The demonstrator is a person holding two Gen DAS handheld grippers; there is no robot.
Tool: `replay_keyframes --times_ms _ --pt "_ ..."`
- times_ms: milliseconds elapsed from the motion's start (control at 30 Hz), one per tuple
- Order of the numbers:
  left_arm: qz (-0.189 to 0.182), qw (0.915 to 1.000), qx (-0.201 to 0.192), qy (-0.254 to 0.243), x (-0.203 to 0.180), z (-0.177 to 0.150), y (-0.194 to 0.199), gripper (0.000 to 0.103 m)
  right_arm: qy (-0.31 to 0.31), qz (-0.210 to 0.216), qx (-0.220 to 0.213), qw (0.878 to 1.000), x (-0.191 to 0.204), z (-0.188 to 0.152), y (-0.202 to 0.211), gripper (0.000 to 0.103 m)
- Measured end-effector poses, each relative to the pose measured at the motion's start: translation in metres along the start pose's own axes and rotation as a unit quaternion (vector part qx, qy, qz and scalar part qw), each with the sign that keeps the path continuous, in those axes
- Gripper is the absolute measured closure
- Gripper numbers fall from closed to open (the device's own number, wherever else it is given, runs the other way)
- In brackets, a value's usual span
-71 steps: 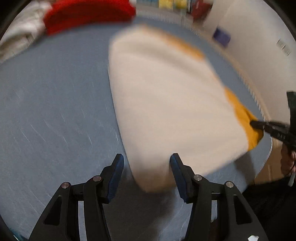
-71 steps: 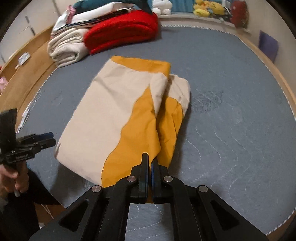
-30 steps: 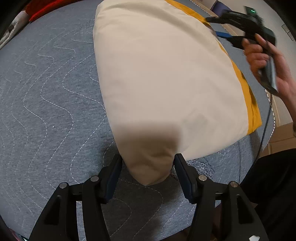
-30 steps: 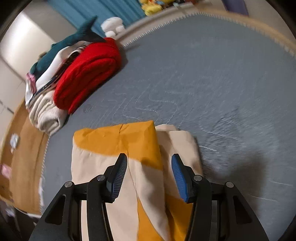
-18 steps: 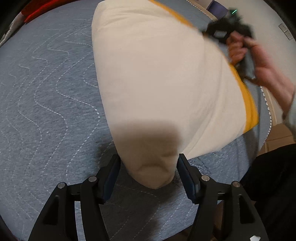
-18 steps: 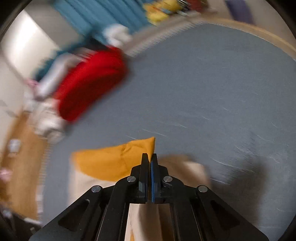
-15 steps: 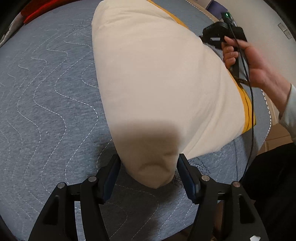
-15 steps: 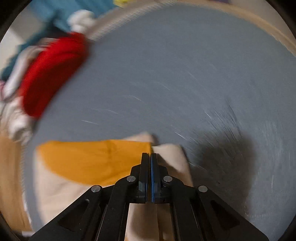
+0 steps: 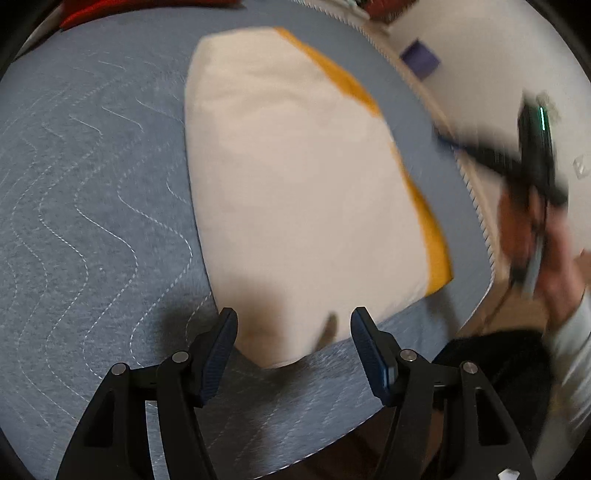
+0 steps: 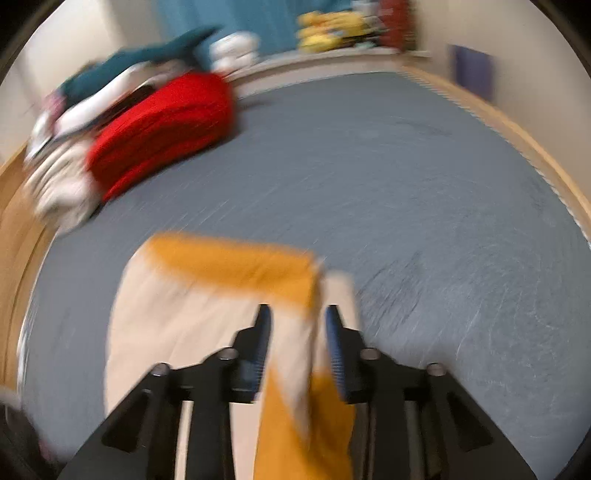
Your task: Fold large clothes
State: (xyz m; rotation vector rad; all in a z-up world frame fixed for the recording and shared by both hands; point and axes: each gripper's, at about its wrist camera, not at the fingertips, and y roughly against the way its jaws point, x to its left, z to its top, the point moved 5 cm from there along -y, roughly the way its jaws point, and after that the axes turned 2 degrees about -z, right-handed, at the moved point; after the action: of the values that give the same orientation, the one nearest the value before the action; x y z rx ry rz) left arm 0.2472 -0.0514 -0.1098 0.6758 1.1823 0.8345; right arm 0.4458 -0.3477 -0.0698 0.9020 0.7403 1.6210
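A folded cream-and-orange garment (image 9: 295,192) lies on the grey quilted bed (image 9: 92,192), its near corner at six o'clock between my left hand-held gripper (image 9: 293,345), whose jaws stand apart without pinching it. My right hand-held gripper (image 10: 297,343) is opening over the orange edge, seemingly releasing the finished fold. Folded clothes (image 10: 159,122) are stacked at ten o'clock.

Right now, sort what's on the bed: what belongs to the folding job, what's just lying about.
Job: cream and orange garment; left tool, open; right tool, opening.

Lying about: red blanket; pile of clothes; plush toys.
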Motion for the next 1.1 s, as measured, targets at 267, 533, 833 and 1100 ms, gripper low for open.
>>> replay_keyframes --times_ms 267,533,833,1100 --pt "0.071 0.9956 0.059 0.016 0.015 -0.024 -0.047 0.043 0.181 -0.13 0.196 0.955 -0.001 -0.177 -0.037 0.064" --pt "0.022 0.9986 -0.023 0.041 0.021 0.008 -0.01 0.039 0.083 -0.046 0.046 0.994 -0.003 -0.131 0.014 0.042" --pt "-0.029 0.9846 -0.037 0.168 0.088 0.073 -0.05 0.029 -0.047 0.025 0.123 0.991 -0.033 -0.113 -0.051 0.029" --pt "-0.079 0.9793 -0.035 0.183 0.081 0.1 -0.087 0.022 -0.098 0.066 0.145 0.982 -0.044 -0.11 -0.088 0.028"
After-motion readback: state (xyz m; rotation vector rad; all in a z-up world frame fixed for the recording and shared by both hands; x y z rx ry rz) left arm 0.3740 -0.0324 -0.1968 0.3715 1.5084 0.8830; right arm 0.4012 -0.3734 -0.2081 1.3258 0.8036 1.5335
